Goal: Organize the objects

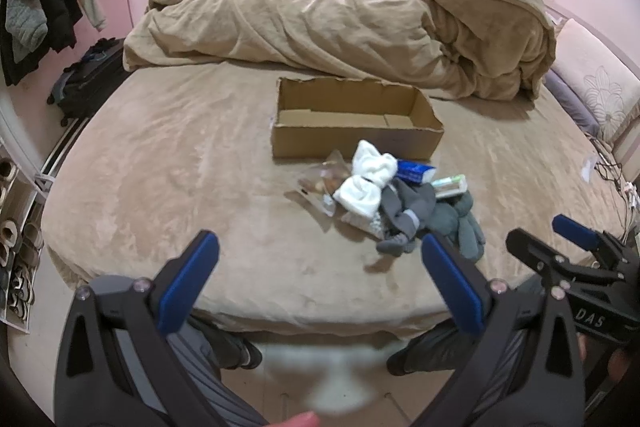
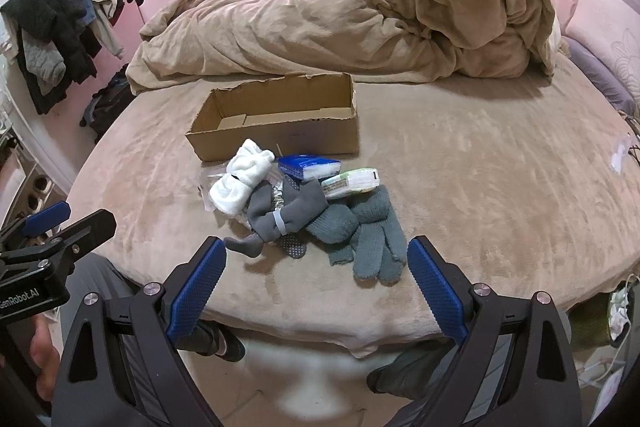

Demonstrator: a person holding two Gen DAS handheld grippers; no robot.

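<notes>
Bed [image 1: 180, 155]: big and round, with a tan cover; everything else sits on it.
Blanket [image 1: 340, 23]: a big tan heap, bunched up at the far side of the bed, behind the box.
Box [image 1: 356, 137]: brown cardboard, open on top, with a torn back edge. It sits in the middle of the bed. Only its bare cardboard floor shows inside.
Pile [image 2: 296, 203]: a small heap of things on the bed, just in front of the box and outside it.
Gray gloves [image 2: 372, 239]: the part of the pile nearest the right gripper, fingers pointing at the bed edge.
Gray socks [image 2: 280, 219]: lie in the middle of the pile, touching the gloves.
White socks [image 1: 366, 179]: rolled up, on the left side of the pile, on top of a clear plastic bag [image 1: 316, 183].
Blue pack [image 2: 308, 165]: lies close to the front wall of the box.
Green and white pack [image 2: 352, 181]: right beside the blue pack, touching the gloves.
Left gripper [image 1: 320, 263]: fingers spread wide, holding nothing, over the near edge of the bed.
Right gripper [image 2: 316, 267]: fingers spread wide, holding nothing, just in front of the gloves.
</notes>
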